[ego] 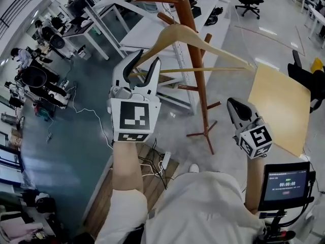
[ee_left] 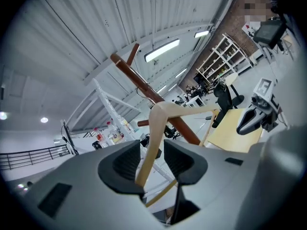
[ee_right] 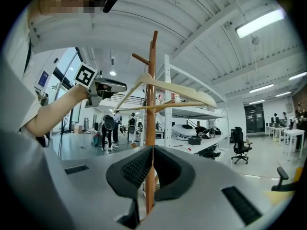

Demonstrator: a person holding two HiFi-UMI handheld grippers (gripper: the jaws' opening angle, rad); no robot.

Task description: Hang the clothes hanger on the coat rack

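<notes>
A light wooden clothes hanger (ego: 177, 32) sits high against the brown coat rack (ego: 198, 70); its hook is hidden by the pole. My left gripper (ego: 147, 59) stands open around the hanger's left arm, which runs between the jaws with gaps either side. In the left gripper view the hanger (ee_left: 160, 111) slants up from between the left gripper (ee_left: 152, 150) toward the coat rack (ee_left: 144, 87). My right gripper (ego: 232, 103) is shut and empty, lower right, apart from the hanger. The right gripper view has the right gripper (ee_right: 152, 152) facing the coat rack (ee_right: 152, 71), with the hanger (ee_right: 177, 87) across it.
White shelving (ego: 152, 29) stands just behind the rack. A pale wooden tabletop (ego: 279, 105) is to the right, a small screen (ego: 285, 184) at lower right. A power strip (ego: 165, 159) and cables lie on the floor near the rack's feet. Desks and people are far left.
</notes>
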